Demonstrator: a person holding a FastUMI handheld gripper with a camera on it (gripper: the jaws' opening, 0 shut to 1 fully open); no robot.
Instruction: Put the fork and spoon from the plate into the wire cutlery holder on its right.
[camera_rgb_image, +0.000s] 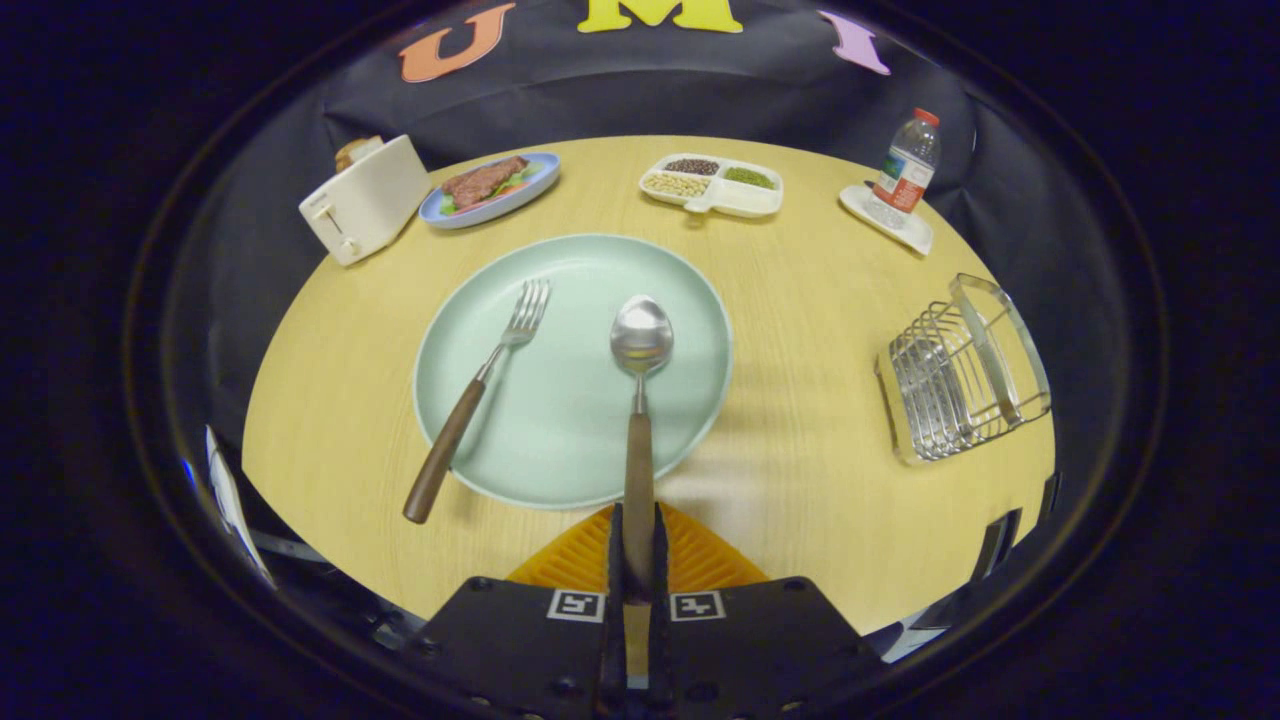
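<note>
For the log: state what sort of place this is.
Likely a staged dining table in a recording booth: a round wooden table against black cloth, a toaster, a plate of steak, and a wire cutlery holder. The gripper is shut on the spoon.

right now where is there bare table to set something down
The widest bare patch of the round wooden table lies between the pale green plate and the wire cutlery holder. The far edge is crowded by the white toaster and dishes. The tool is shut on the wooden-handled spoon.
</note>
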